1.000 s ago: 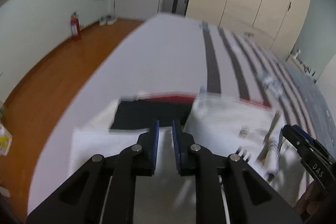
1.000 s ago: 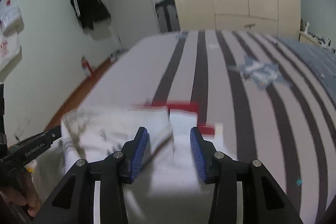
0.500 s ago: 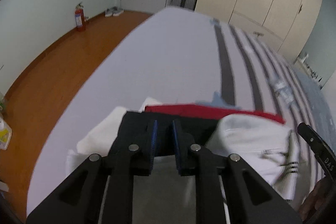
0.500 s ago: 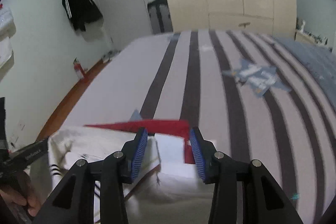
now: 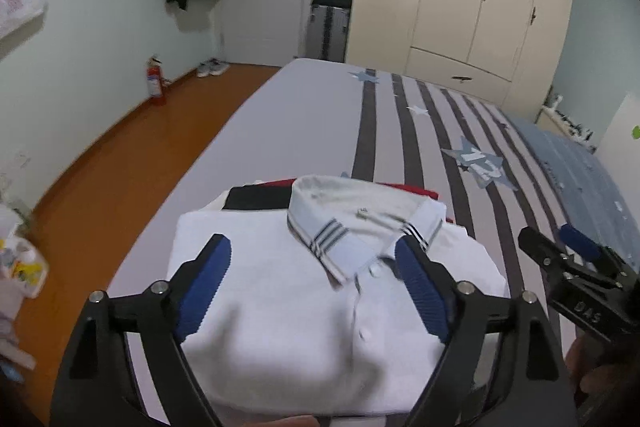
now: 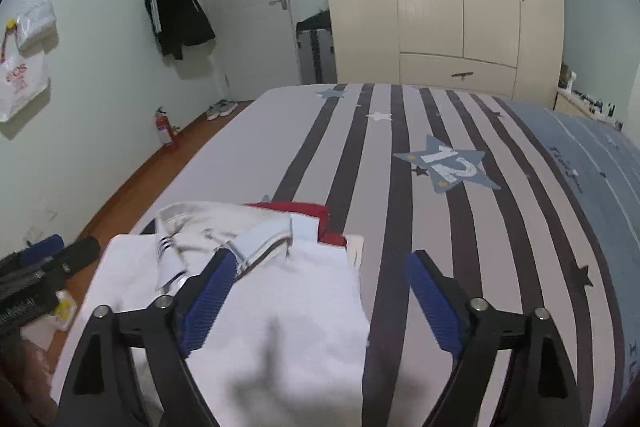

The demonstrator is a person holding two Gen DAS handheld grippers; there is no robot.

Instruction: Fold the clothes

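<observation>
Fingers [image 5: 208, 279] apart, both grippers | polo shirt [image 5: 304, 307] folded beneath/between

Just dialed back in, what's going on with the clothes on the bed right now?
A person is folding clothes on the striped bed with two tools. The white polo shirt lies folded, collar up, on top of a small stack that includes a red garment and a black garment. The left hand-held gripper and the right hand-held gripper both hang open over the shirt, holding nothing.
</observation>
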